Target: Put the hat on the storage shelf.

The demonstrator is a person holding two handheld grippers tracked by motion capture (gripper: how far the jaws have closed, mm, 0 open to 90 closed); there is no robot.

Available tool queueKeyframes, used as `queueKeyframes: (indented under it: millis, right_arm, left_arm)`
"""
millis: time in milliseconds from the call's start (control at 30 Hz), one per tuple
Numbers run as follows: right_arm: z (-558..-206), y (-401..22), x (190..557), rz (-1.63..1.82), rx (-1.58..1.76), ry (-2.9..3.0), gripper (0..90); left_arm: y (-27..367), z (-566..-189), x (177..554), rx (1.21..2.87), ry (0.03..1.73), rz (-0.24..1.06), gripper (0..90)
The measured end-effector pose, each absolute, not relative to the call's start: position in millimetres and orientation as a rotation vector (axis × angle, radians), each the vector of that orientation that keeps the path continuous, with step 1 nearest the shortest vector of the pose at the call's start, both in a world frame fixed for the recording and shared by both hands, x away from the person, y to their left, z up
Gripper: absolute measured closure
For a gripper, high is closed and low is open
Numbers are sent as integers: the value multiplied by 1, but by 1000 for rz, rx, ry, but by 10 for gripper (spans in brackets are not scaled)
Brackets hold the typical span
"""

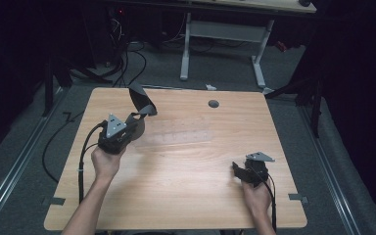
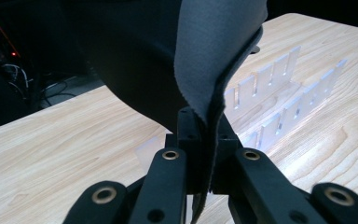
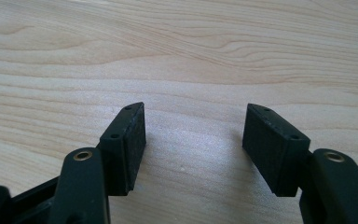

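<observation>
Left tongs (image 2: 200, 154) clamped on grey cloth (image 2: 214, 56), lifted above desk (image 1: 186, 186) near clear slotted rack (image 2: 279, 107); right tongs (image 3: 193, 144) open, empty, resting; next likely draping over rack.

Black right gripper (image 3: 193, 149) low over light wooden table (image 3: 182, 51), 2 jaws spread wide, nothing but bare wood between.

Dim lab or test room, bare wooden table (image 1: 186, 196) on grey carpet, metal floor rails (image 1: 17, 161) along both sides, loose black cables (image 1: 127, 58) and a red indicator light behind, second white-legged desk (image 1: 223, 32) beyond, dark surroundings
</observation>
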State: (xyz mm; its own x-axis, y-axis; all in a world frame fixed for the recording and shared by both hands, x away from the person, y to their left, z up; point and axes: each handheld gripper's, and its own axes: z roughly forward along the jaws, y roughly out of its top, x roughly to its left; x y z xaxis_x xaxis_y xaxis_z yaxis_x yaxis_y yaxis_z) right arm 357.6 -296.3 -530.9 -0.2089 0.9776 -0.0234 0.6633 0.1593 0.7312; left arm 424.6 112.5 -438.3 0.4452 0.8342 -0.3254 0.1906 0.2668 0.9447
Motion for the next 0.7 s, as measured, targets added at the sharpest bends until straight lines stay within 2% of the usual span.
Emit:
queueKeyframes:
  millis: [700]
  right_arm:
    - [-531, -296, 358, 823, 1553, 1941, 392]
  left_arm:
    - [109, -440, 428, 1221, 1087, 575, 866]
